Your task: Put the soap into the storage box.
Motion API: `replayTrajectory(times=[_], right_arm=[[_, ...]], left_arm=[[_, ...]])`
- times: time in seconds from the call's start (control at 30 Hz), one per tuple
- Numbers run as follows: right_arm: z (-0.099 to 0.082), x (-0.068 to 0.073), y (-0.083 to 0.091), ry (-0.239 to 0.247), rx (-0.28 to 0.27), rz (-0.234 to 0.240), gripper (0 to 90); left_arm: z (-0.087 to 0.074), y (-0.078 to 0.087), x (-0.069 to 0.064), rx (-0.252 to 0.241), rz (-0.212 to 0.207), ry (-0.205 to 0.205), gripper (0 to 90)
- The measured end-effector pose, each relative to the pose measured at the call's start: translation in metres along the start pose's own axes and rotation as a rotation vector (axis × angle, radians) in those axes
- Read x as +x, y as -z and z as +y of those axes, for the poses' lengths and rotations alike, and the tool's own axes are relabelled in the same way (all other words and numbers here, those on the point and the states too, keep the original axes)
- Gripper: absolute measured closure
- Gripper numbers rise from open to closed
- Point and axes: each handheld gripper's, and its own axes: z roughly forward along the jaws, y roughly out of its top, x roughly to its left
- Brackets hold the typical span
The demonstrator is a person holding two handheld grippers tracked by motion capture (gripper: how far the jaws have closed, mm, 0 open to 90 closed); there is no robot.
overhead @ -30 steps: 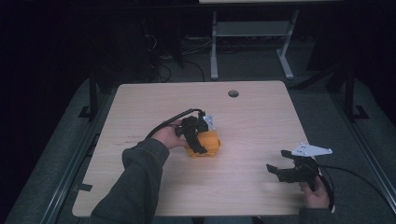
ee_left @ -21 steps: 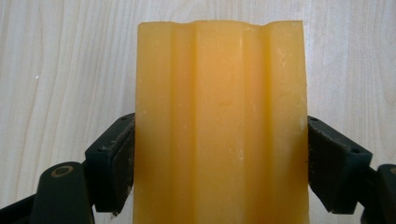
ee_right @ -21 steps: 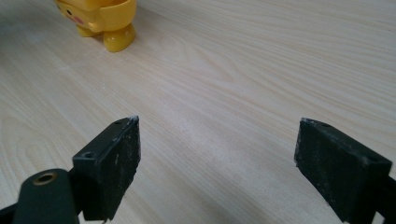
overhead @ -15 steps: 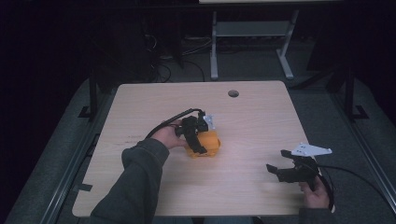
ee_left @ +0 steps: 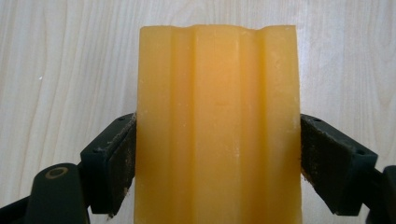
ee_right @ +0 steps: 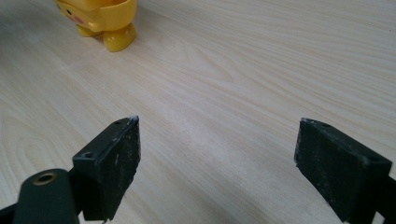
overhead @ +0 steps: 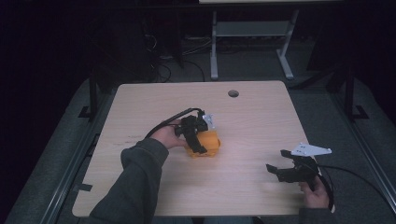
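A yellow-orange plastic toy [overhead: 208, 144] stands on the wooden table [overhead: 252, 126] near its middle. My left gripper [overhead: 198, 145] reaches over it from the left and is shut on it. In the left gripper view the toy's ribbed orange side [ee_left: 217, 121] sits between the two black pads [ee_left: 116, 161], which press on both sides. My right gripper [overhead: 276, 170] is held low near the table's front right edge, open, with nothing between its jaws. In the right gripper view the gripper [ee_right: 217, 144] faces bare wood, and the toy's feet [ee_right: 100, 21] show far off at the top left.
A round cable hole [overhead: 233, 93] lies near the table's far edge. Cables trail from both grippers. Beyond the table, on a dark floor, stands a white desk frame [overhead: 252, 42]. Bare wood lies between the two grippers.
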Motion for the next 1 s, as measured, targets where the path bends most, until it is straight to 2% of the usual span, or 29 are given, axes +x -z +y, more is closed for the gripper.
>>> replayTrajectory(times=[1.0], right_arm=[[0.000, 0.001, -0.001, -0.005, 0.004, -0.009, 13.9]], left_arm=[[-0.006, 0.022, -0.007, -0.046, 0.029, 0.011, 18.3]])
